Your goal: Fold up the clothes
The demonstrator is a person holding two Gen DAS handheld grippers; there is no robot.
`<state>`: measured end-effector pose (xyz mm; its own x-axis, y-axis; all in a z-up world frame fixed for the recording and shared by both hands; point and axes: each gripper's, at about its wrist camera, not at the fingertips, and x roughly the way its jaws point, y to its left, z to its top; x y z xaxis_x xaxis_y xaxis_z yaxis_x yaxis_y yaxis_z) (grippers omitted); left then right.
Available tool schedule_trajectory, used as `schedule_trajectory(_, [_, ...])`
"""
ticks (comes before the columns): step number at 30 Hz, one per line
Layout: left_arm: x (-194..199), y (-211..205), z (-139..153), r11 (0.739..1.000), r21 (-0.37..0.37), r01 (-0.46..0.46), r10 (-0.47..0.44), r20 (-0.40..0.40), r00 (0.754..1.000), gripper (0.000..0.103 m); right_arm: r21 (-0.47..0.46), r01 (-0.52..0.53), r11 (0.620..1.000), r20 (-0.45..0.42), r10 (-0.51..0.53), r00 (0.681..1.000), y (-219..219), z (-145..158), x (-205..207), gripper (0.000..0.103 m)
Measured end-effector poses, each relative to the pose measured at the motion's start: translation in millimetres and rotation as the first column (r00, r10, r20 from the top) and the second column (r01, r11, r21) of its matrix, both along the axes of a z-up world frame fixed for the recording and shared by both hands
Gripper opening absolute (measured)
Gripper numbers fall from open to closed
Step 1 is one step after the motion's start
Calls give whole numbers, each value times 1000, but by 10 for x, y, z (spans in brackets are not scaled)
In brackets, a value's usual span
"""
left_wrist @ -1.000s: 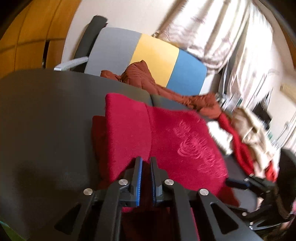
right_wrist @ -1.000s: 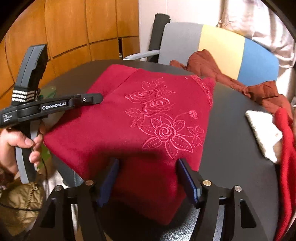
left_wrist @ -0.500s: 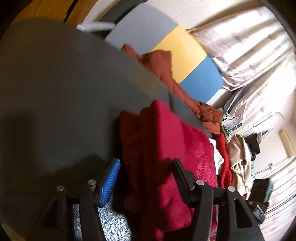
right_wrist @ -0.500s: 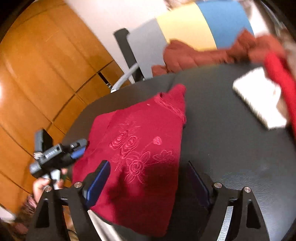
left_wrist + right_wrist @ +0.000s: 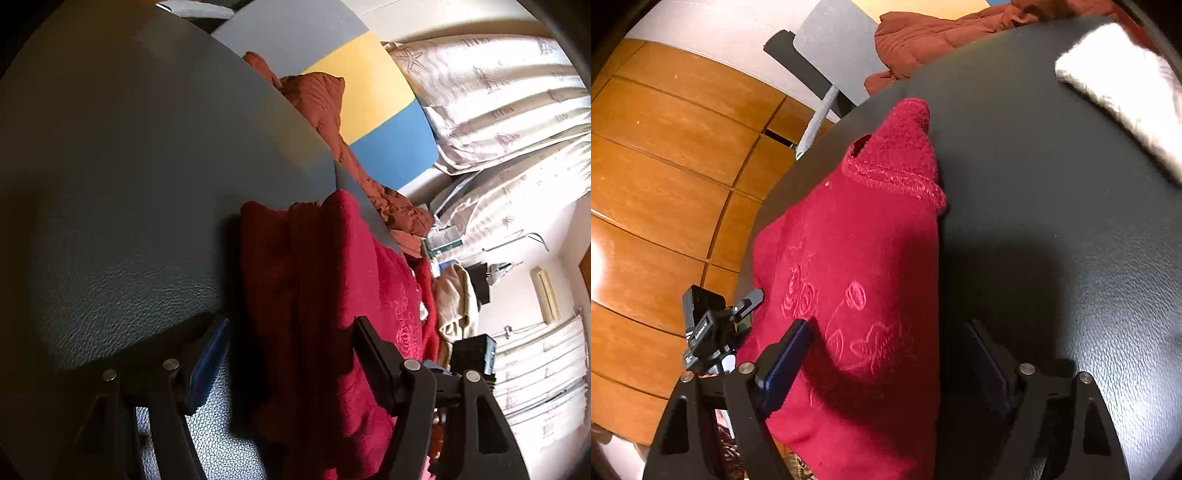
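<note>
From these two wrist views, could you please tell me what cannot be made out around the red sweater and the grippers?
- Red sweater: its near hem is cut off by the bottom edge in the right wrist view.
- Left gripper, jaws opening around the sweater: the sweater's bulk hides any contact with the right-hand pad in the left wrist view.
- White cloth: blurred and cropped by the lens rim, kind unclear.
- Clothes pile: small, partly behind the sweater.

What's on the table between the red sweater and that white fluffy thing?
Nothing: the right wrist view shows bare dark table between the red sweater and the white fluffy cloth.
</note>
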<state>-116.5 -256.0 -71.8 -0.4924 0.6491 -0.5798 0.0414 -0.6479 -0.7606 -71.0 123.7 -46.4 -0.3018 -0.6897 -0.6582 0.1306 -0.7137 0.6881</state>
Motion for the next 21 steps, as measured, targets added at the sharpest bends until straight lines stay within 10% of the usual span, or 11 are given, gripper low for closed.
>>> schedule_trajectory(13, [-282, 51, -81, 991, 104, 80, -87, 58, 995, 69, -29, -70, 997, 22, 71, 997, -17, -6, -136, 86])
schedule_trajectory(21, [-333, 184, -34, 995, 26, 96, -98, 66, 993, 69, -74, -85, 994, 40, 88, 995, -78, -25, -139, 87])
